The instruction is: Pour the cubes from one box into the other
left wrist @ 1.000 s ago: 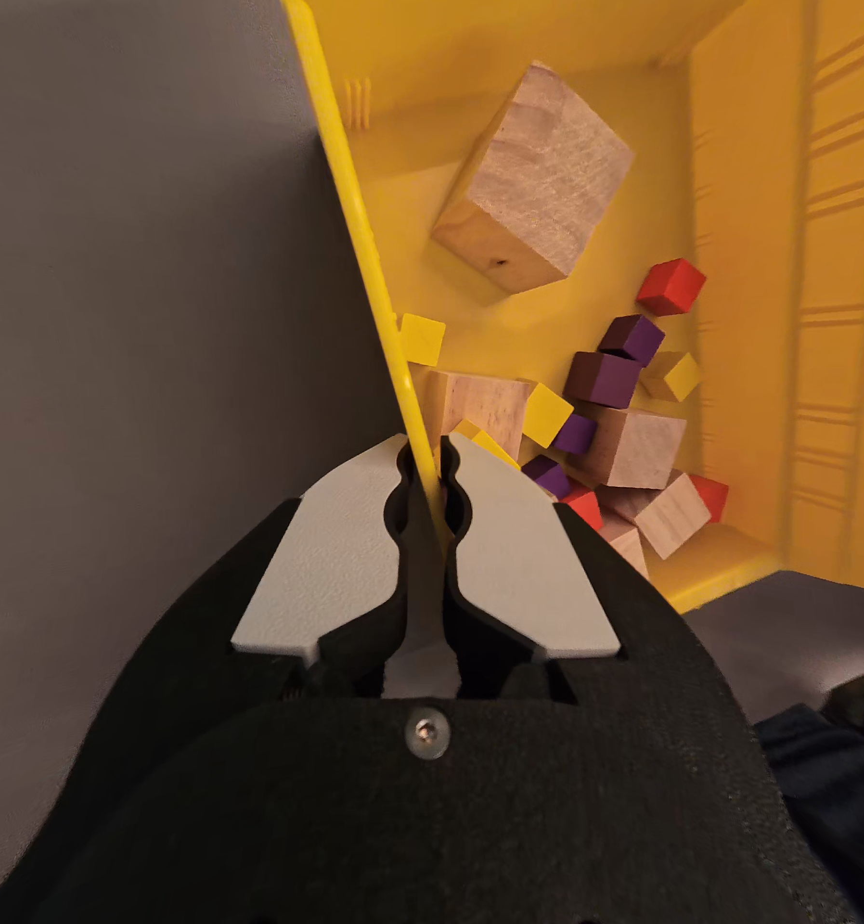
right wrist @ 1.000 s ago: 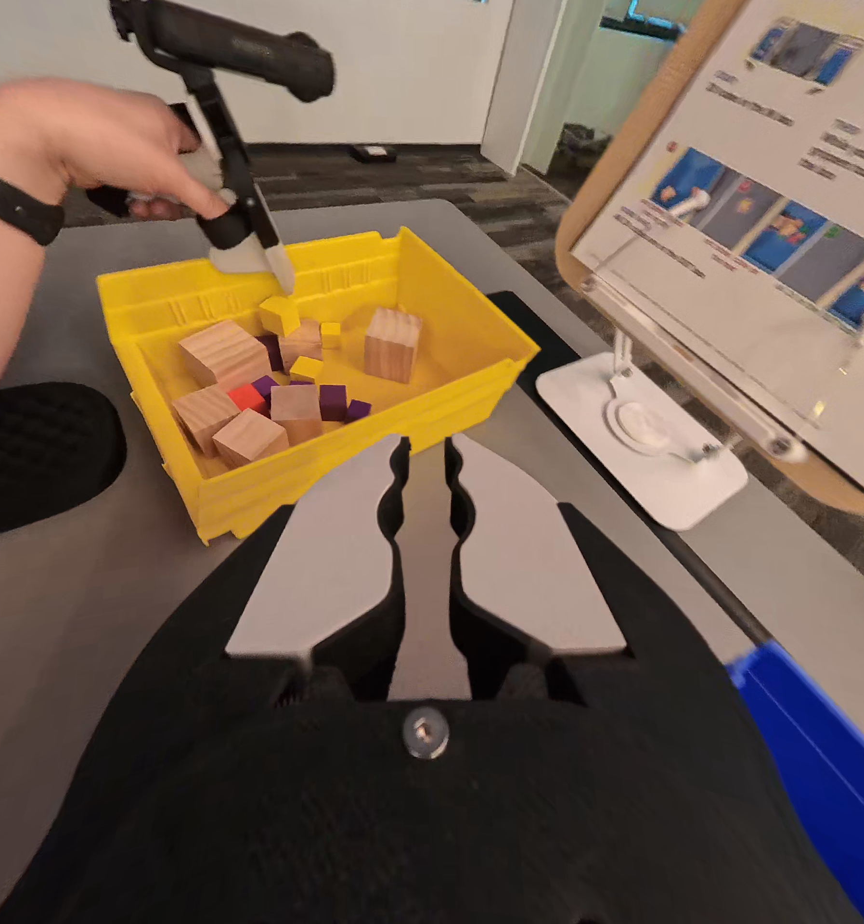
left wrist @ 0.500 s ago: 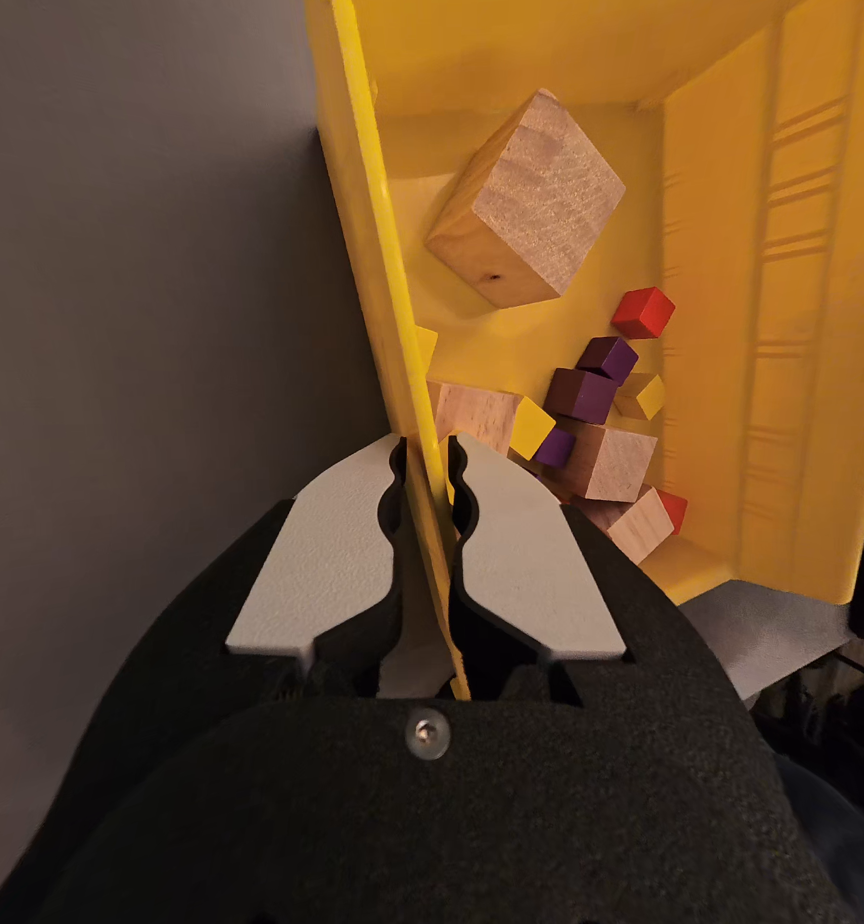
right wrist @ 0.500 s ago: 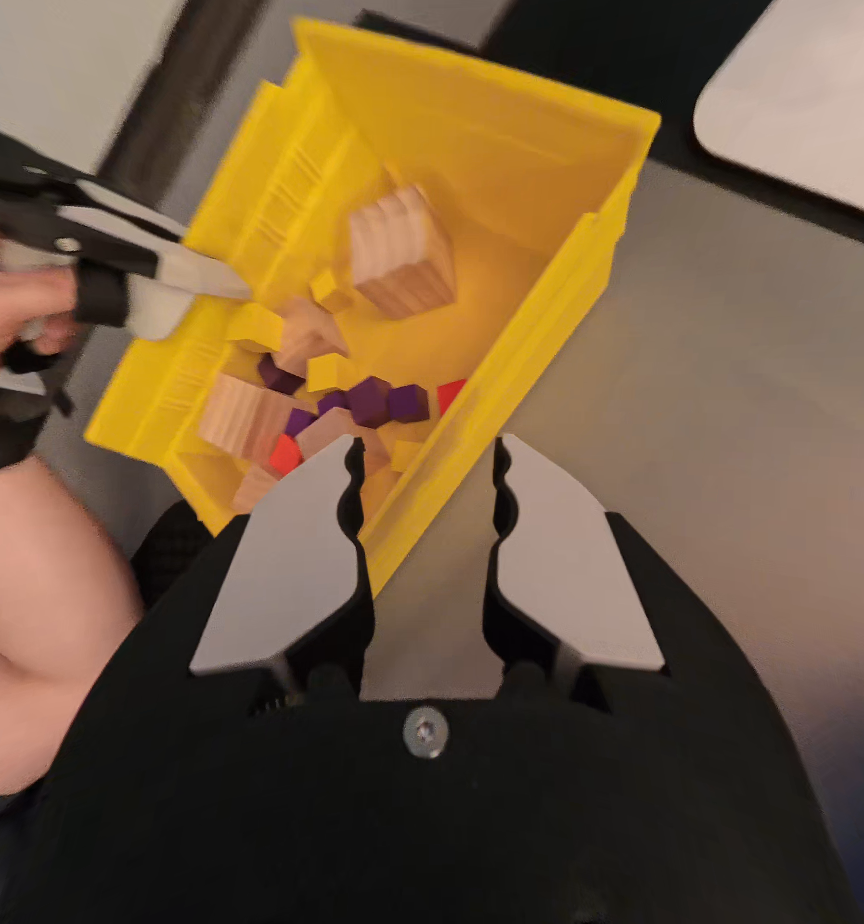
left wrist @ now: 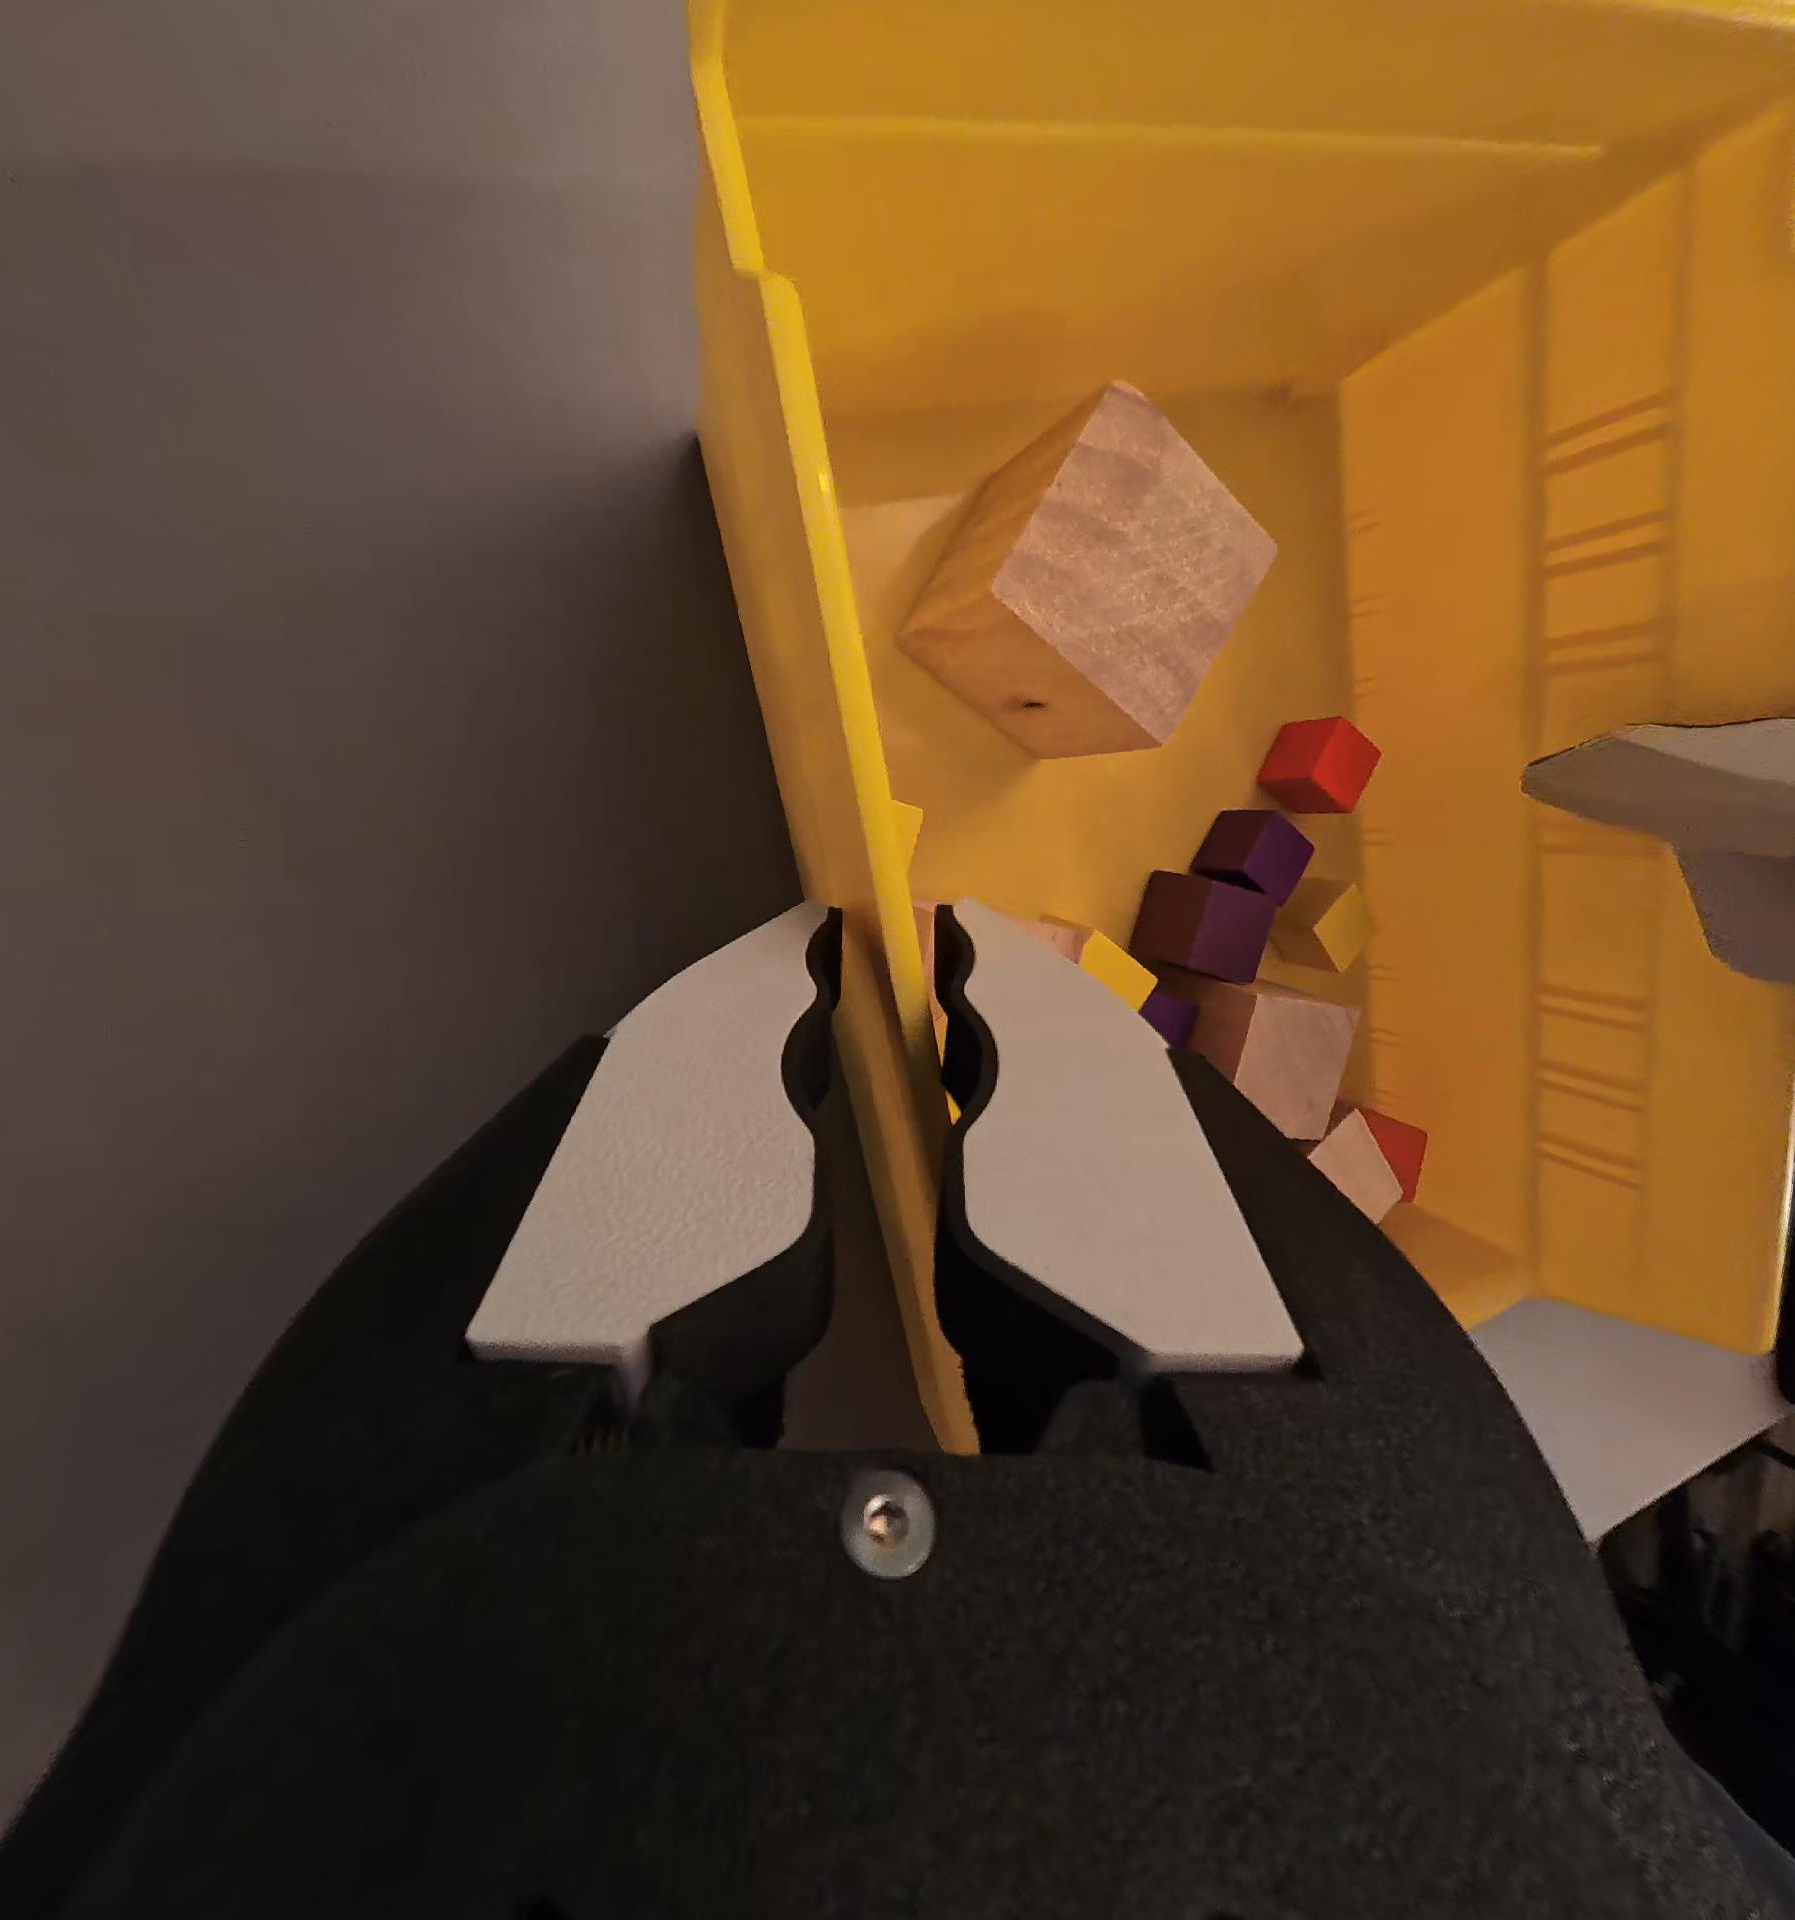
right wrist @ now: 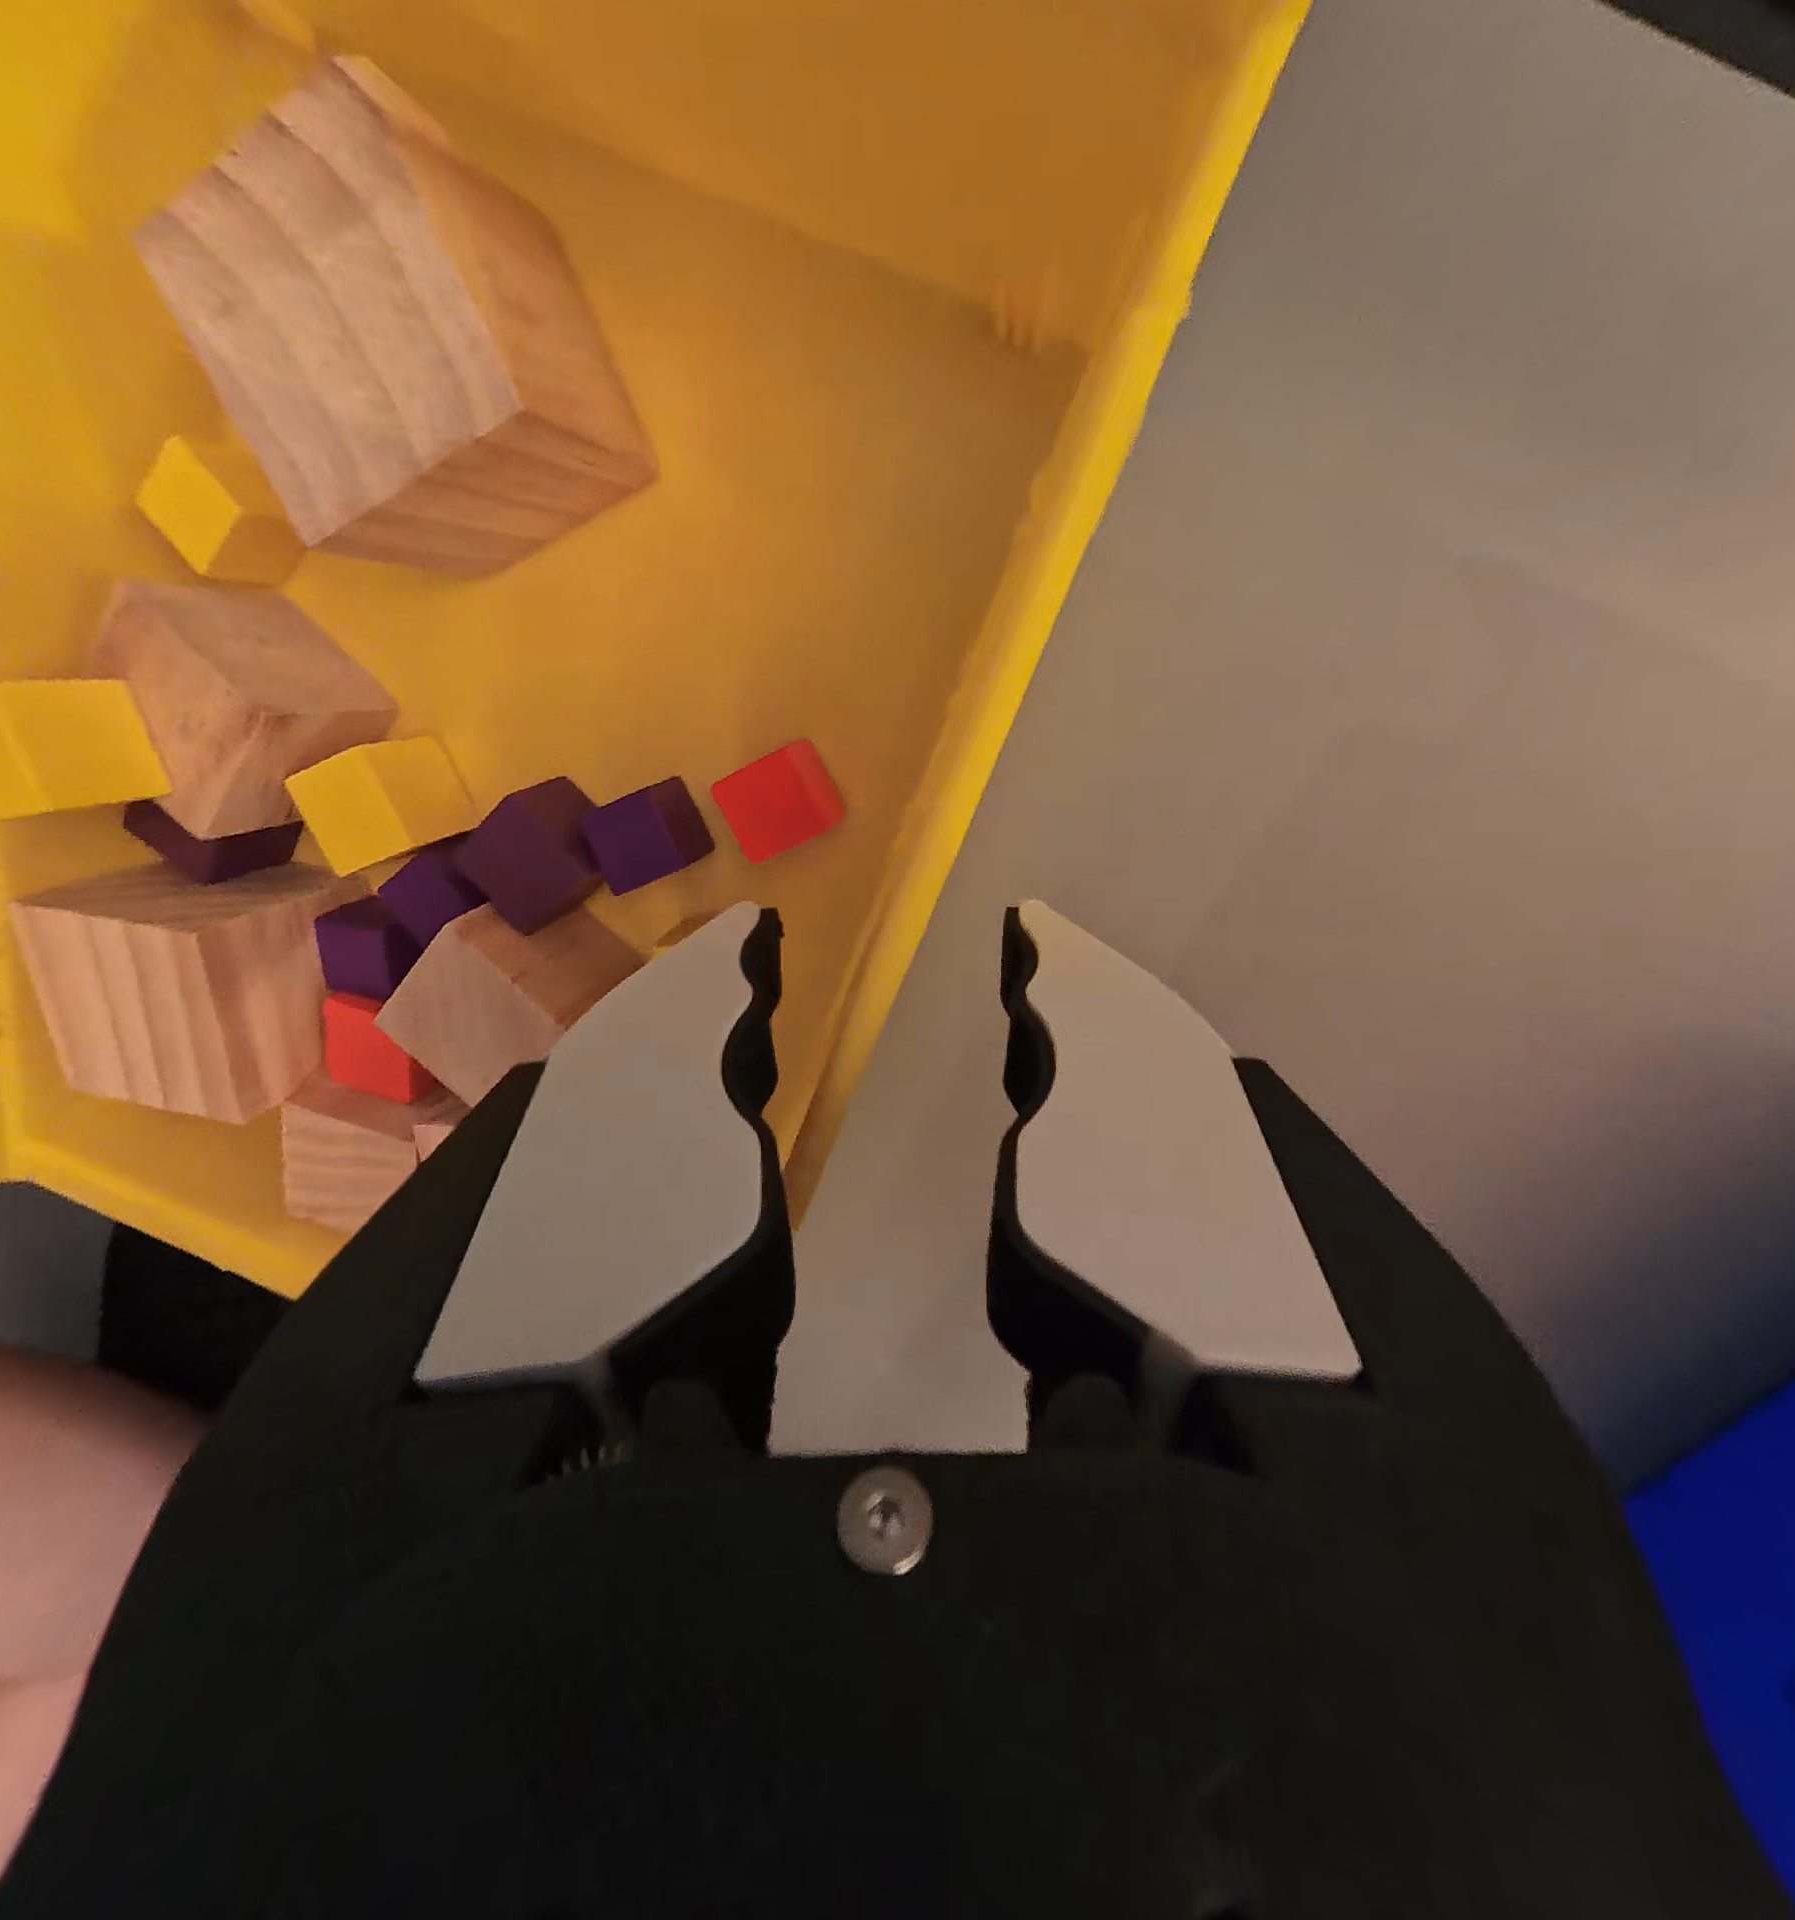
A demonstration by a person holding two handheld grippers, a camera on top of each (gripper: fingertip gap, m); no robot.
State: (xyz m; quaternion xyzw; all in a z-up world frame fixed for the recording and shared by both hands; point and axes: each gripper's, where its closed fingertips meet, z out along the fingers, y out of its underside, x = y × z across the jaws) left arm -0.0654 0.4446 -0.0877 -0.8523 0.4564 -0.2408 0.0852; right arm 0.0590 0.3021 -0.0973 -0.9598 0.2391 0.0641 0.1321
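The yellow box (left wrist: 1132, 260) holds several wooden, purple, red and yellow cubes, among them a big wooden cube (left wrist: 1090, 613). My left gripper (left wrist: 888, 920) is shut on the box's left wall, one finger outside and one inside. My right gripper (right wrist: 885, 920) is open and straddles the opposite wall of the yellow box (right wrist: 1069, 582), left finger inside, right finger outside over the table. The cubes (right wrist: 519, 862) lie heaped near my right gripper's inner finger. My right gripper's fingers (left wrist: 1703, 790) show at the right edge of the left wrist view. The blue box (right wrist: 1766, 1621) shows at the lower right.
The grey table (right wrist: 1495, 623) lies right of the yellow box and also left of it (left wrist: 301, 623). A person's arm (right wrist: 31, 1538) is at the lower left of the right wrist view. A dark pad (right wrist: 166, 1299) lies under the box's near corner.
My right gripper has swung down onto the yellow box, opened, and now straddles its wall. My left gripper has slid deeper onto the left wall while staying shut on it.
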